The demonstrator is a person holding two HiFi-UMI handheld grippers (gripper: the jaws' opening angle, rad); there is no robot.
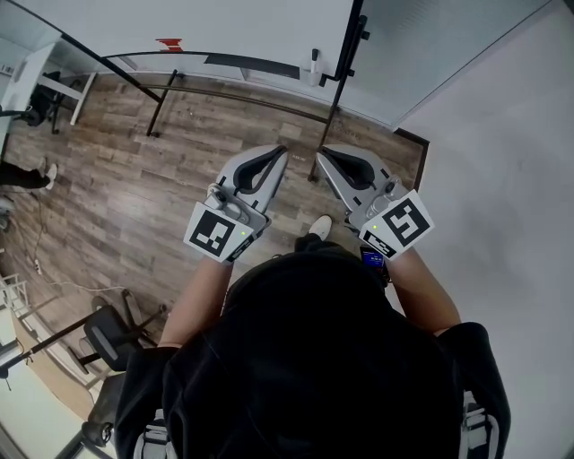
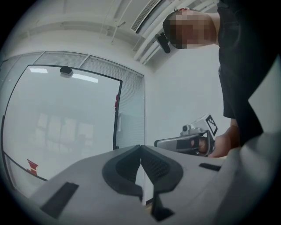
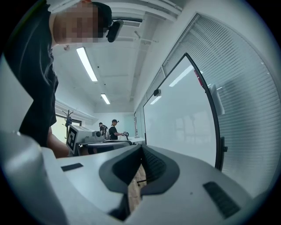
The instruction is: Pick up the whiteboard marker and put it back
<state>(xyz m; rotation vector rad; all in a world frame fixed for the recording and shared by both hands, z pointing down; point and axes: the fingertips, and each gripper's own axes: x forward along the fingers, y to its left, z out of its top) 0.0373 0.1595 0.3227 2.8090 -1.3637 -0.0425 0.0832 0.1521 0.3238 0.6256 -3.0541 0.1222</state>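
2 claws (image 1: 285, 149) (image 1: 321, 150); 1 whiteboard (image 1: 197, 22); 1 office chair (image 1: 112, 337)

light: bright ceiling strips (image 3: 87, 64) | edges: fisheye, dark vignette | focus: mostly sharp

The left gripper (image 1: 282, 151) and the right gripper (image 1: 323, 151) are pale grey with black pads (image 1: 260, 168). Each carries a cube (image 1: 216, 231) of black-and-white square markers. Below the grippers, the floor (image 1: 117, 179) is brown wood-grain plank. Ahead of them, the whiteboard (image 2: 66, 123) is white with a black frame and a red mark (image 2: 31, 167). The person's shirt (image 1: 314, 359) is black.
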